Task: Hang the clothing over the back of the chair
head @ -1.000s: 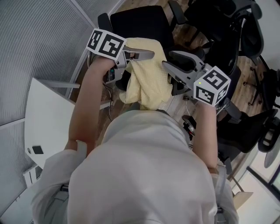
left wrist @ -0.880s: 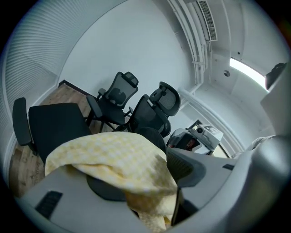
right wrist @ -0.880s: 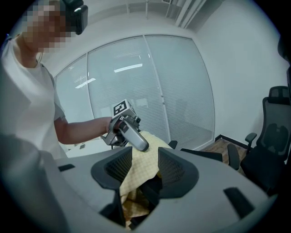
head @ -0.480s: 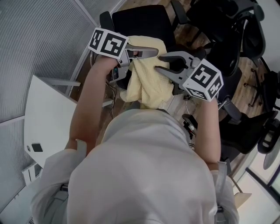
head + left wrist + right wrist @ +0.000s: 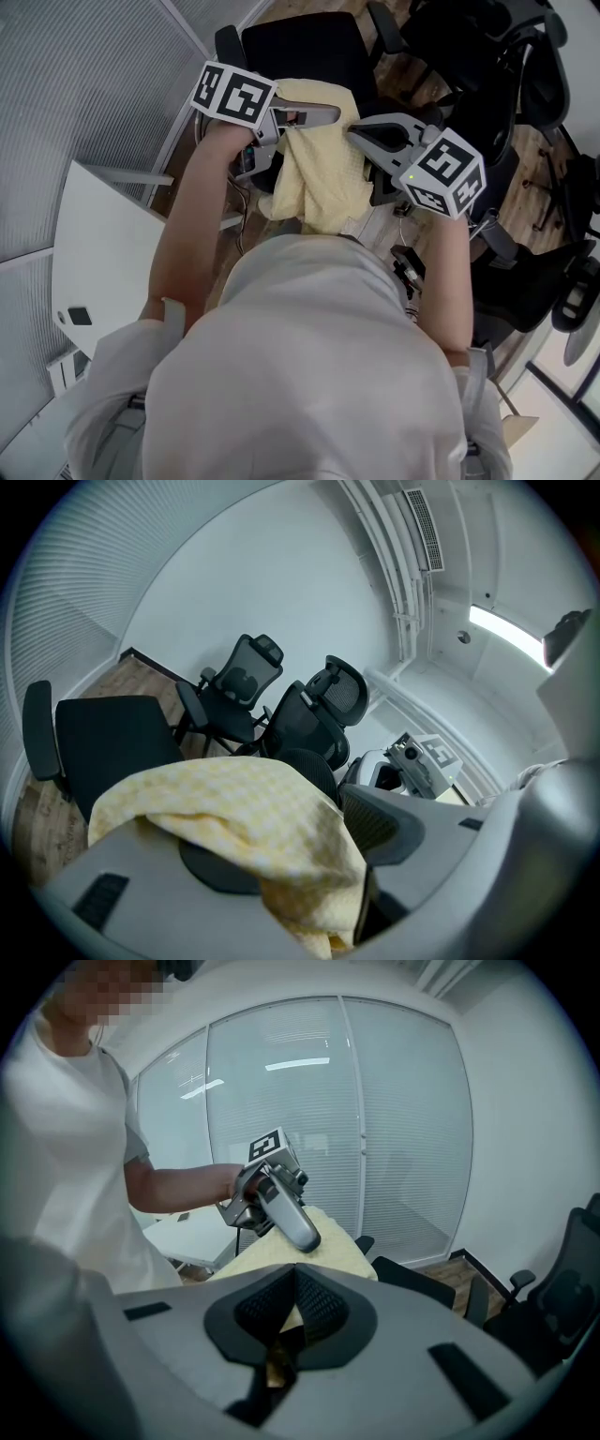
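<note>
Two hand-held grippers (image 5: pixel 326 114) (image 5: pixel 356 132) clamp one yellow garment (image 5: pixel 323 183).

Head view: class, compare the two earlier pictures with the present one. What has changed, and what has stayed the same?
The right gripper swung in from the right to the yellow garment. Its jaws have just been closing and now pinch a fold of it. The left gripper stays clamped on the garment, and the black chair beyond has not moved.
</note>
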Demonstrator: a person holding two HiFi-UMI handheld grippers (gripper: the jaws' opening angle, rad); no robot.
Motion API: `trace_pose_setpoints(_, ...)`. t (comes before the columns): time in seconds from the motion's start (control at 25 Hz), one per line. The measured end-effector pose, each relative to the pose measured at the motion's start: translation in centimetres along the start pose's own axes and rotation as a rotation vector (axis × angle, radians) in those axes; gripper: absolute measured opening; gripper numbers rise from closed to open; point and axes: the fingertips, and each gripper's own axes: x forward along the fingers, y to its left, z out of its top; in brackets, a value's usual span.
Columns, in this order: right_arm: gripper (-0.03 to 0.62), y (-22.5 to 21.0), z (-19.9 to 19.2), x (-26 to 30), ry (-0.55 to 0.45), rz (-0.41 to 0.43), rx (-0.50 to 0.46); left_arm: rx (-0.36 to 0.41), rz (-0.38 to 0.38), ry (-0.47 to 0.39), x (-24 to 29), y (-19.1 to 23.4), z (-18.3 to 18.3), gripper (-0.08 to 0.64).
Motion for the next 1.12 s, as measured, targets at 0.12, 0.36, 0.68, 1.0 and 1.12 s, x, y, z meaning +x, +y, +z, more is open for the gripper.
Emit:
trace_pose_setpoints(0.12,0.021,0.2,0.0,0.0,0.008,0.003,-0.029,0.002,-0.001,0.001,0.0,-0.1,0.1,0.272)
trace_pose_setpoints(0.36,0.096,1.0,-0.6,1.4,0.093,0.016,-0.106,-0.003,-0.014,-0.005,0.0,-0.4,0.3,0.272)
trace_pose_setpoints(0.68,0.167,1.5,0.9,1.5,0.087,0.022,-0.123,-0.019,-0.014,-0.022,-0.3,-1.0,0.6,0.270)
trace_pose_setpoints(1.0,0.180,1.7,0.1,2.9,0.128,0.013,-0.080,-0.020,0.047,-0.030,-0.3,-1.1,0.6,0.258)
trace_pose_setpoints(1.12,0.109,2.1,-0.1,2.9,0.155,0.021,-0.095,0.006,0.060,-0.021,-0.4,-1.3,0.6,0.259)
